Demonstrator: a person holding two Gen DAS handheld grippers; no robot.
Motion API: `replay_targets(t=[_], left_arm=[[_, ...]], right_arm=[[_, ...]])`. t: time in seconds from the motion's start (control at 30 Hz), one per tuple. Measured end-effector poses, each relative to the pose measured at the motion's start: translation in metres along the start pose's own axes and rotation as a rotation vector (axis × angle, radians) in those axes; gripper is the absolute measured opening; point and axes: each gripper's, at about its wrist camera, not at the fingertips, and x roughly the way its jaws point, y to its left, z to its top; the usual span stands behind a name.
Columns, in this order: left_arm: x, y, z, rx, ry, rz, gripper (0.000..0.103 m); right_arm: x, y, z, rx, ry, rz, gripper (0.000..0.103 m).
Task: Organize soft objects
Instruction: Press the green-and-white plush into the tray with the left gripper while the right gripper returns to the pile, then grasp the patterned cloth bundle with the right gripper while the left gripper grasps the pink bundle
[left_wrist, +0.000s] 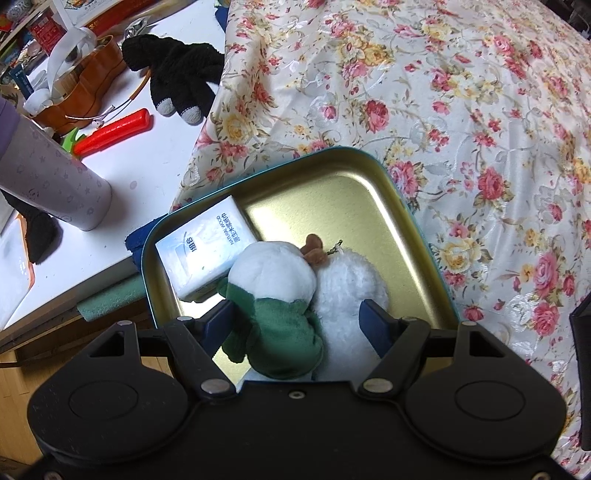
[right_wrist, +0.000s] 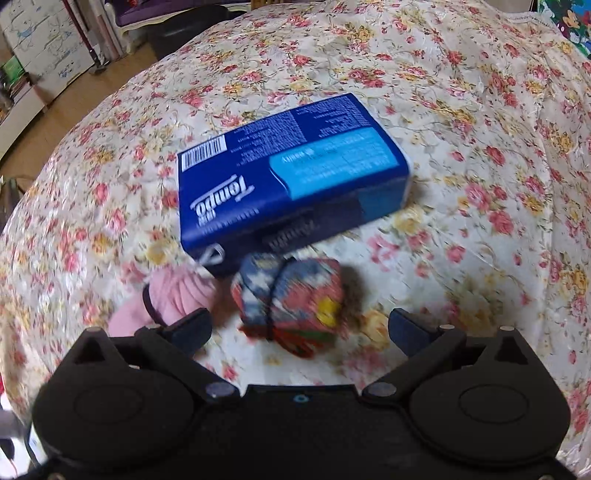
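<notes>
Resting on the floral-clothed table (right_wrist: 461, 110), the blue rectangular tissue pack (right_wrist: 291, 177) and soft, light patterned cloth bundle (right_wrist: 291, 299), best pinched mid-body, lie before the wide-open, empty right hand-held gripper (right_wrist: 299, 328), while the left hand-held gripper (left_wrist: 299, 321) loosely brackets two plush toys (left_wrist: 295, 280) in the tin.

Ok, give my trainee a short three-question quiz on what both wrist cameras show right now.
1. True or false: the tin already holds a white tissue pack.
2. What lies between the left tongs? A) a black glove B) plush toys C) a red knife
3. Which thing sits nearest the open right tongs?

Key:
1. True.
2. B, the plush toys.
3. The patterned cloth bundle, in front of the blue Tempo pack.
</notes>
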Motion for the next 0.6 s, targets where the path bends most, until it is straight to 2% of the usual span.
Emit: replay_targets(t=[0.1, 0.13, 0.23, 0.43, 0.57, 0.6], left_arm=[[-0.008, -0.003, -0.002, 0.004, -0.021, -0.027, 0.071], [-0.01, -0.004, -0.003, 0.007, -0.029, -0.033, 0.071], [-0.019, -0.014, -0.005, 0.035, -0.053, -0.055, 0.071], [-0.044, -0.047, -0.002, 0.092, -0.088, -0.077, 0.071], [-0.07, -0.078, 0.007, 0.137, -0.107, -0.11, 0.072], [-0.077, -0.086, 0.011, 0.147, -0.116, -0.116, 0.077]], right_arm=[[0.01, 0.002, 0.002, -0.003, 0.041, 0.005, 0.079], [0.013, 0.0, 0.001, -0.007, 0.057, 0.001, 0.062], [0.01, -0.012, -0.004, -0.003, 0.068, 0.023, 0.06], [-0.027, -0.044, -0.022, -0.007, -0.032, -0.055, 0.06], [-0.042, -0.076, -0.029, 0.059, -0.051, -0.006, 0.06], [-0.044, -0.084, -0.03, 0.084, -0.056, 0.008, 0.06]])
